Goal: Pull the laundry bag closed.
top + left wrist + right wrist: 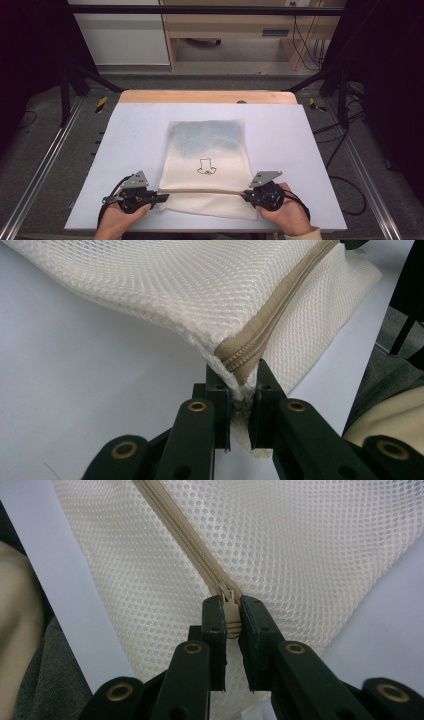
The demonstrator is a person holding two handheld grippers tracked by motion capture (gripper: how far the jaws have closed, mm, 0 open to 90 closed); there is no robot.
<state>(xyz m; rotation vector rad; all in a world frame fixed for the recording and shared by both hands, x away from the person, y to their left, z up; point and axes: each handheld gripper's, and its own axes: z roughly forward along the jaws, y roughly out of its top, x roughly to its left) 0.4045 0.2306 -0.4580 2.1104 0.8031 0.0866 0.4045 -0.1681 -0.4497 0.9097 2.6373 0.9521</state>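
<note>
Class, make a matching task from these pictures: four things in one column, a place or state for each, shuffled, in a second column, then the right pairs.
Things:
1. left tongs
2. right tongs
3. mesh bag
4. zipper

Places or states:
A. lies flat on the white table
B. shut on the zipper pull
C. stretched between both tongs
D. shut on the bag's corner at the zipper's end

Pairs: 1-D, 2-B, 3-A, 4-C

A lab or test room with a recording rig: a white table stands inside a black metal frame. Loose cables trail across the grey floor beside plain wooden furniture.
</note>
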